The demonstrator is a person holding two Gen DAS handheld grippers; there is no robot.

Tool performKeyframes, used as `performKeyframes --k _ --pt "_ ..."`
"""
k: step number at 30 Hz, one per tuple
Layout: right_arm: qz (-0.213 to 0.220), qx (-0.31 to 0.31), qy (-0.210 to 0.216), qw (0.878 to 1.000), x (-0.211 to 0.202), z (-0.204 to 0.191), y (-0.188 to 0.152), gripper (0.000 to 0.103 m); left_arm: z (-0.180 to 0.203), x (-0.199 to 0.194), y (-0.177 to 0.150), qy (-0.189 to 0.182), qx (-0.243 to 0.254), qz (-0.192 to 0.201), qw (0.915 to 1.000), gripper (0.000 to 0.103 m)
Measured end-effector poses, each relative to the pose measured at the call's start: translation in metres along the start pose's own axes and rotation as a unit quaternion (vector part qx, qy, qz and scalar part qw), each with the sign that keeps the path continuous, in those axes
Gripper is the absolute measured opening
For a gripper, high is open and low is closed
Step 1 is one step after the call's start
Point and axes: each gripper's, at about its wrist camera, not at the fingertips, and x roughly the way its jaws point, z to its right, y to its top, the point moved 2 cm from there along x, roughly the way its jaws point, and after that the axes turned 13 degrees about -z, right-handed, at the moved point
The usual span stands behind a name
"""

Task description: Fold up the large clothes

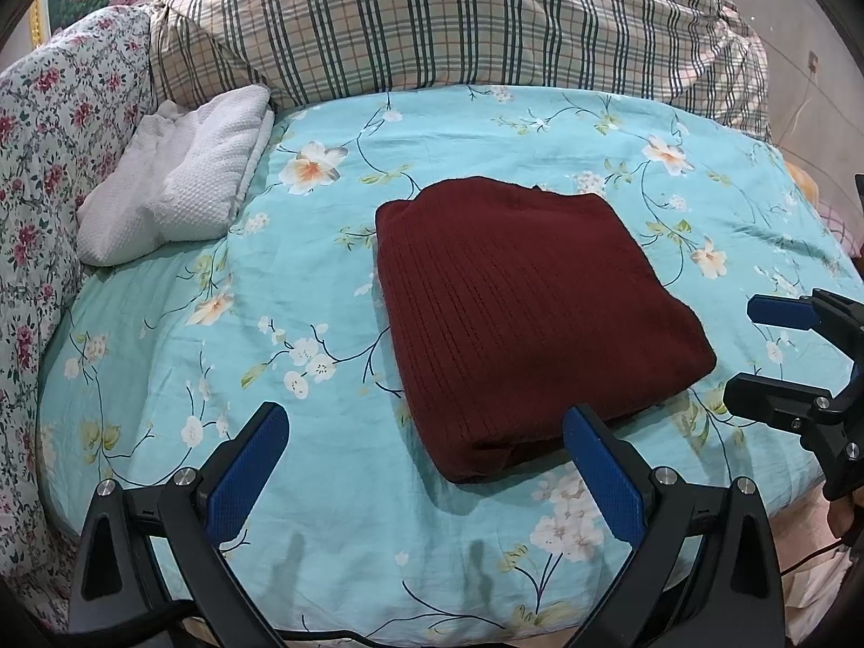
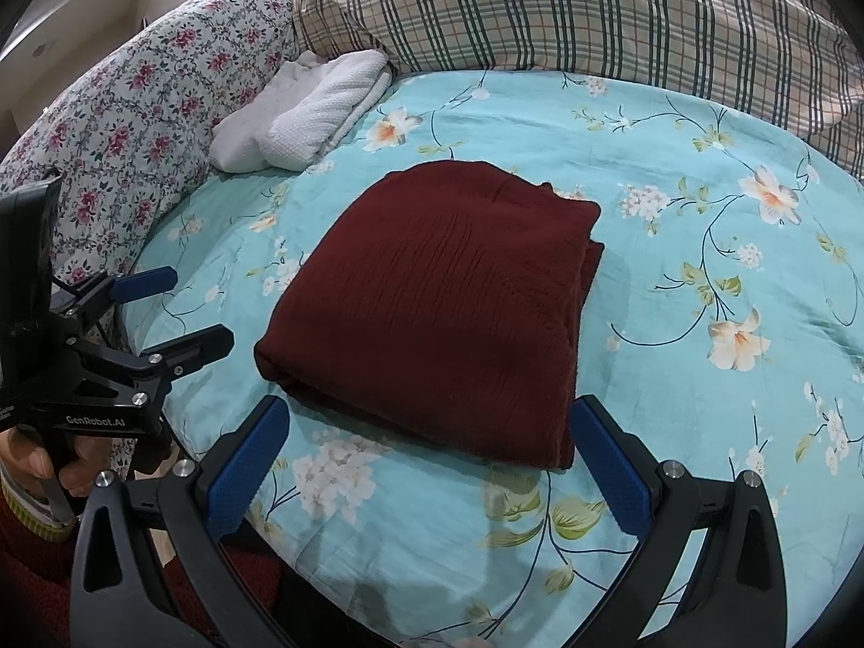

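Left tool (image 1: pixel 426 464) spread, folded maroon sweater (image 1: pixel 518 318) just ahead

Your two grippers hang wide open over the near edge of the turquoise floral sheet (image 1: pixel 178 324), with bare sheet under them. The folded maroon sweater (image 1: pixel 518 313) lies in the middle; the left gripper (image 1: pixel 426 464) has its right finger just beside the sweater's near corner. On both sides of the sweater the sheet is free. At far left a white towel (image 1: pixel 178 189) and a floral quilt (image 1: pixel 48 162) block the way, and a plaid duvet (image 1: pixel 459 21) closes the far side.
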Motion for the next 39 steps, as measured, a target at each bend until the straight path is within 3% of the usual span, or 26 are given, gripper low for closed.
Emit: performKeyframes --k 39 --pt "0.004 0.001 0.004 1.000 -0.003 0.004 0.007 0.103 -0.004 -0.001 0.011 0.008 0.003 0.014 0.9999 0.102"
